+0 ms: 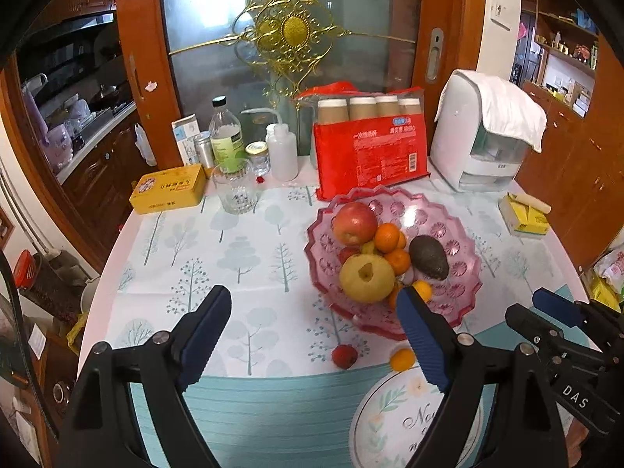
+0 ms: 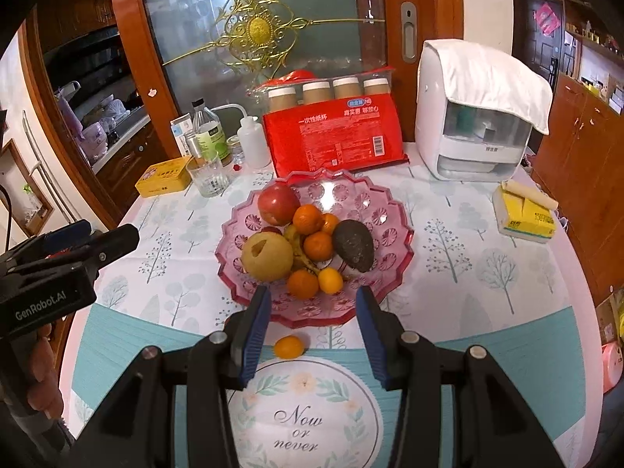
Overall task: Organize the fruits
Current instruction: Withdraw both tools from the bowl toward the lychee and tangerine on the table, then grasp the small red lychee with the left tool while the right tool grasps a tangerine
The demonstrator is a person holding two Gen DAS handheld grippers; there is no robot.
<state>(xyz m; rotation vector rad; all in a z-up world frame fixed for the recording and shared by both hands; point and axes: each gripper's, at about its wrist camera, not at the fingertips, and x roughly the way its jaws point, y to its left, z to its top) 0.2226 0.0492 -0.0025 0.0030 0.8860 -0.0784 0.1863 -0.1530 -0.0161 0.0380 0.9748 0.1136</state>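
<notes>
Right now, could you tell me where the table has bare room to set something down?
The widest free patch lies left of the bowl, in front of the glass and yellow tin. Another lies between the bowl and the tissue pack. The back edge is crowded with bottles, the red pack and the white appliance. A kumquat lies before the bowl.

One pink bowl. In it: one red apple, one pear, one avocado, four tangerines, e.g., one small yellow citrus, a banana mostly hidden, at least one strawberry. On the desk: one loose kumquat, one loose strawberry. One glass, one yellow tin, one tissue pack, four cup stacks in one red pack.
</notes>
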